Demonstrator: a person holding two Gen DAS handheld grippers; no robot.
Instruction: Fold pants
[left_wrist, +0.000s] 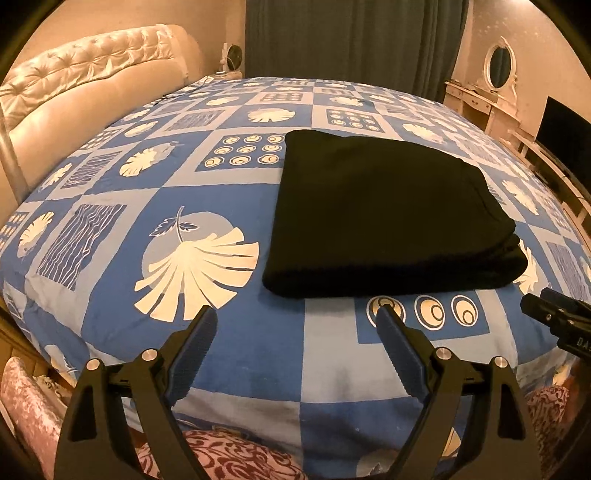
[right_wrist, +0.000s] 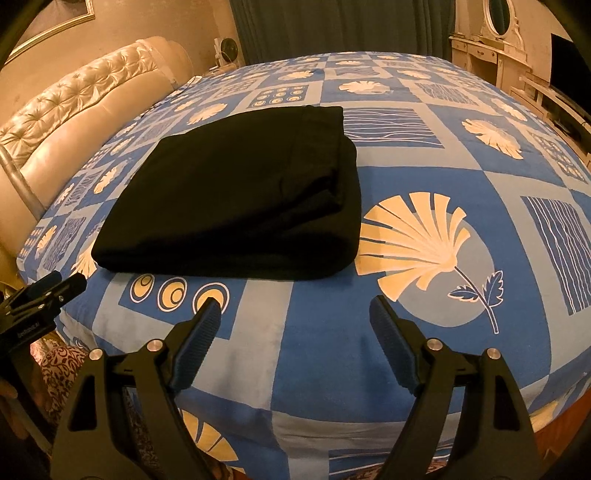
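Observation:
The black pants lie folded into a compact stacked rectangle on the blue patterned bedspread. They also show in the right wrist view, with the layered edges on their right side. My left gripper is open and empty, held above the bed's near edge just short of the pants. My right gripper is open and empty, also just short of the pants. Each gripper shows at the edge of the other's view: the right one, the left one.
A tufted cream headboard runs along the left. Dark curtains hang at the back. A white dresser with an oval mirror and a dark screen stand at the right. Pink patterned fabric lies below the bed's near edge.

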